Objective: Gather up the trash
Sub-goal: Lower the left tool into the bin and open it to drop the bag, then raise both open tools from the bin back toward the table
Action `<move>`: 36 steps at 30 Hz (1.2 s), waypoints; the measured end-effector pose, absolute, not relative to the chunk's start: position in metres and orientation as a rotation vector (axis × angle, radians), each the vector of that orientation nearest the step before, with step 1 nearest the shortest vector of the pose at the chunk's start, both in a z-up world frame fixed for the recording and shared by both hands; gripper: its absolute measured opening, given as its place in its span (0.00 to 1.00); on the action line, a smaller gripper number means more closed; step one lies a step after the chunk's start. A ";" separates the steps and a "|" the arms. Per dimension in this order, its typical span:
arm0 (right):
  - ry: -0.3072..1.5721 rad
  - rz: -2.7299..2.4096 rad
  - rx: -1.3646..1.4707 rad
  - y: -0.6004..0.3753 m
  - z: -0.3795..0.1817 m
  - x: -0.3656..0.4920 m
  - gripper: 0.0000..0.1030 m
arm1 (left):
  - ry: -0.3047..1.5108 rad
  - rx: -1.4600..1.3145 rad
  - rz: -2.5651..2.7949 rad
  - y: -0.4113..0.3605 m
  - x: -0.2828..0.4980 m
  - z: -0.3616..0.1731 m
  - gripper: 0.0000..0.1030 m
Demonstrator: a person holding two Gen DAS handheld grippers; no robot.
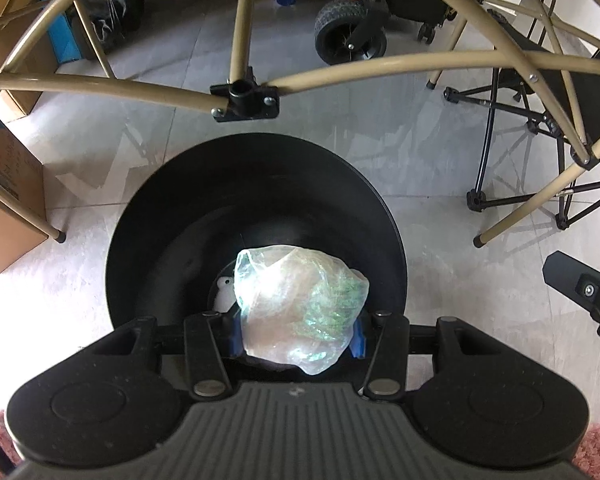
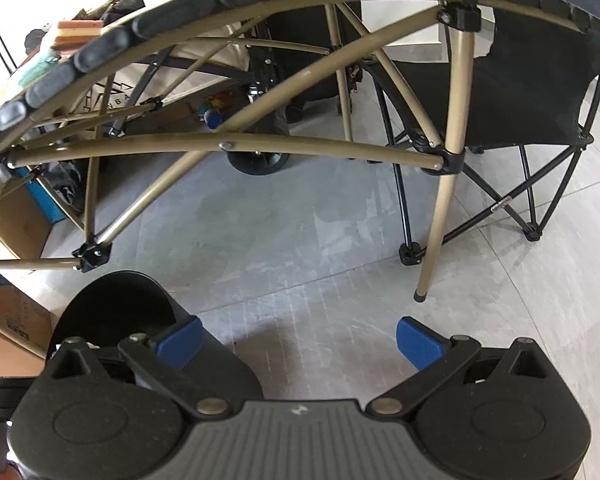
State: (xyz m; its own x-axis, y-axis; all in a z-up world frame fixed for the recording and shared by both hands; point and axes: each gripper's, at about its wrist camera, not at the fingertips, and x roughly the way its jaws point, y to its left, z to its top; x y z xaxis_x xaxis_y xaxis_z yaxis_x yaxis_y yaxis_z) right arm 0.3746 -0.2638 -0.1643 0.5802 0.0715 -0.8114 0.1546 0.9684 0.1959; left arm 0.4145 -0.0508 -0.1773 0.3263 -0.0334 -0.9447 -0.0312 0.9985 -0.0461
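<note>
Left tool (image 1: 298, 336) grips one plastic bag (image 1: 300, 304) over one bin (image 1: 180, 216).

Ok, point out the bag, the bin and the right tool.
bag (image 1: 300, 300), left wrist view, crumpled middle.
bin (image 1: 252, 184), left wrist view, inner far wall.
right tool (image 2: 298, 340), right wrist view, midway between blue pads.

I'm seeing both wrist views in bright daylight, with the pale tiled floor (image 1: 380, 136) glaring toward white at the left edge and the table's tan tube frame (image 1: 380, 66) casting soft shadows across it. The fisheye is bending those tubes into arcs, and the crumpled plastic bag (image 1: 300, 304) is shining, slightly overexposed, against the black bin (image 1: 256, 184).
</note>
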 end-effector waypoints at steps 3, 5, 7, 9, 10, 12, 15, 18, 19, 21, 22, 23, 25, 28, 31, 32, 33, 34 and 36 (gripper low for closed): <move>0.961 -0.055 0.257 -0.264 -0.167 0.375 1.00 | 1.254 -0.062 0.004 -0.051 0.416 -0.181 0.46; 0.964 -0.056 0.256 -0.264 -0.169 0.375 1.00 | 1.264 -0.063 0.010 -0.051 0.416 -0.183 0.46; 0.966 -0.055 0.255 -0.264 -0.169 0.375 1.00 | 1.268 -0.060 0.013 -0.050 0.416 -0.185 0.46; 0.967 -0.054 0.255 -0.263 -0.169 0.375 1.00 | 1.270 -0.058 0.015 -0.050 0.416 -0.186 0.46; 0.966 -0.054 0.255 -0.263 -0.169 0.375 1.00 | 1.272 -0.059 0.017 -0.049 0.416 -0.186 0.47; 0.965 -0.052 0.255 -0.262 -0.169 0.375 1.00 | 1.283 -0.066 0.022 -0.049 0.418 -0.187 0.49; 0.965 -0.053 0.255 -0.261 -0.168 0.375 1.00 | 1.302 -0.078 0.037 -0.047 0.419 -0.189 0.62; 0.964 -0.054 0.255 -0.261 -0.169 0.375 1.00 | 1.316 -0.114 0.046 -0.042 0.418 -0.189 0.94; 0.963 -0.054 0.255 -0.261 -0.169 0.375 1.00 | 1.317 -0.119 0.051 -0.041 0.418 -0.189 0.95; 0.964 -0.053 0.254 -0.260 -0.169 0.375 1.00 | 1.324 -0.127 0.052 -0.041 0.418 -0.188 0.98; 0.964 -0.053 0.253 -0.260 -0.168 0.375 1.00 | 1.329 -0.133 0.052 -0.040 0.418 -0.188 0.98; 0.965 -0.052 0.253 -0.259 -0.168 0.376 1.00 | 1.332 -0.136 0.051 -0.039 0.417 -0.188 0.98; 0.964 -0.053 0.253 -0.259 -0.168 0.376 1.00 | 1.334 -0.133 0.049 -0.038 0.418 -0.188 0.98; 0.965 -0.052 0.252 -0.259 -0.168 0.376 1.00 | 1.334 -0.133 0.045 -0.038 0.417 -0.187 0.98; 0.965 -0.052 0.252 -0.259 -0.168 0.376 1.00 | 1.328 -0.135 0.037 -0.039 0.416 -0.185 0.98; 0.965 -0.053 0.252 -0.259 -0.168 0.376 1.00 | 1.326 -0.134 0.035 -0.039 0.416 -0.185 0.98; 0.965 -0.053 0.252 -0.259 -0.168 0.376 1.00 | 1.325 -0.133 0.033 -0.040 0.415 -0.184 0.98; 0.965 -0.053 0.252 -0.258 -0.168 0.376 1.00 | 1.323 -0.133 0.032 -0.040 0.415 -0.183 0.98; 0.965 -0.053 0.252 -0.258 -0.168 0.376 1.00 | 1.321 -0.132 0.030 -0.041 0.414 -0.182 0.98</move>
State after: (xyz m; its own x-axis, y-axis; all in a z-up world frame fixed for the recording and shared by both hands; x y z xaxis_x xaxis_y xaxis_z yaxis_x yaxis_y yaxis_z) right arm 0.3758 -0.2580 -0.1682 0.5709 0.0673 -0.8183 0.1566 0.9694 0.1890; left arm 0.4144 -0.0406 -0.1819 0.2476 -0.0533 -0.9674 -0.0967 0.9921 -0.0795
